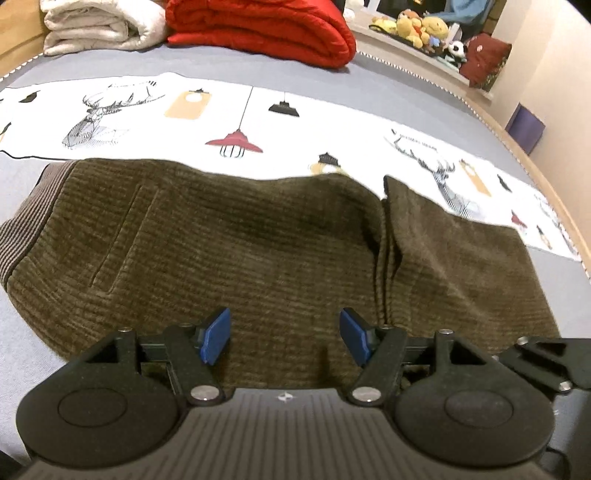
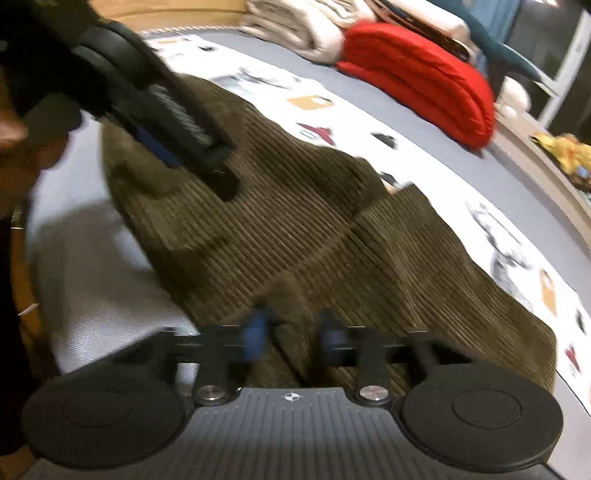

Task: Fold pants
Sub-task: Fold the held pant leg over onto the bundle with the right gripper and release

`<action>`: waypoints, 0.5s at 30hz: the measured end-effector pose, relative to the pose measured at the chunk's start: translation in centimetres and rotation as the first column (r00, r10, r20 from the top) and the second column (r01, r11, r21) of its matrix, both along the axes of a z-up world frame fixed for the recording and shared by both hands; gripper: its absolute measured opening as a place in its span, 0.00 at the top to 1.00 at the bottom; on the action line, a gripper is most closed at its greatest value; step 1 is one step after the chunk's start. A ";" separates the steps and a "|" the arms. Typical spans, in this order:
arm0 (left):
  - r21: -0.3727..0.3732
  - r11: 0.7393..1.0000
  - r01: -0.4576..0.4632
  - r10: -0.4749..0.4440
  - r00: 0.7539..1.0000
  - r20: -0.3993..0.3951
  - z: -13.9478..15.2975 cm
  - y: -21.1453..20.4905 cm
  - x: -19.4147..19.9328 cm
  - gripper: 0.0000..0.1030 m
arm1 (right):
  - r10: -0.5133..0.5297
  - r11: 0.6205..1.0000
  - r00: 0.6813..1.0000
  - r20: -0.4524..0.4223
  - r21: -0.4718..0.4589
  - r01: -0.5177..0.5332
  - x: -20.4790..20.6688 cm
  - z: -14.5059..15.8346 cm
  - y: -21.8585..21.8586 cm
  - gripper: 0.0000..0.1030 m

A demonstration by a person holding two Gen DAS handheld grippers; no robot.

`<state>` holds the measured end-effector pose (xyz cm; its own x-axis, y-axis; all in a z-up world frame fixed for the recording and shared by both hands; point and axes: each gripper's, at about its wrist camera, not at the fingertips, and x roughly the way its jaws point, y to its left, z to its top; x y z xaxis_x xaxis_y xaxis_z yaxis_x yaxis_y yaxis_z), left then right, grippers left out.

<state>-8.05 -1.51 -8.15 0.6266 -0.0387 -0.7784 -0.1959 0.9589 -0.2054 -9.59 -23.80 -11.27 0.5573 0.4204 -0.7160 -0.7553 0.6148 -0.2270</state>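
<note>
Pants [image 1: 229, 236] waistband shows only from left gripper [image 1: 284, 338].

Pants [image 1: 240, 240] lie before a printed cloth [image 1: 332, 122] (blankets [image 1: 258, 29] behind, seemingly).

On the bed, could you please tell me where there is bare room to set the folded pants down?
Bare grey sheet lies left of the pants, and a grey strip runs between the printed cloth and the red quilt. The head of the bed is crowded with the red quilt and a white blanket.

red quilt [image 1: 266, 29], white blanket [image 1: 99, 26], plush toys [image 1: 421, 24], printed cloth [image 1: 258, 114].
</note>
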 end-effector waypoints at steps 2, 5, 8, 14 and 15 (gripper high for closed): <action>-0.010 1.000 -0.005 0.005 1.000 0.012 0.3 -0.1 0.1 0.32 | -0.015 1.000 0.998 0.066 0.028 0.013 -0.5 1.7 -0.5 0.87; -0.046 0.999 -0.011 0.013 0.999 0.033 1.0 -0.1 0.4 0.33 | 0.017 0.995 0.989 0.149 0.092 -0.031 -2.2 4.8 -1.8 0.87; -0.097 0.995 -0.005 0.010 0.998 0.056 1.5 -0.3 0.7 0.33 | 0.137 0.990 0.984 0.114 0.030 -0.141 -4.3 4.0 -2.4 0.87; -0.209 0.977 0.030 -0.014 0.997 0.078 0.3 -0.9 1.9 0.40 | 0.196 0.977 0.974 0.112 -0.106 -0.185 -6.5 0.1 -1.8 0.76; -0.228 0.973 0.041 -0.023 0.996 0.081 -0.1 -1.0 2.3 0.42 | 0.170 0.985 0.979 0.111 -0.061 -0.164 -6.4 0.6 -2.1 0.72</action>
<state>-5.79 -2.47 -8.24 0.6804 -0.2314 -0.6953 -0.1407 0.8899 -0.4339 -15.95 -25.92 -10.65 0.5621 0.4791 -0.6741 -0.8135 0.4674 -0.3461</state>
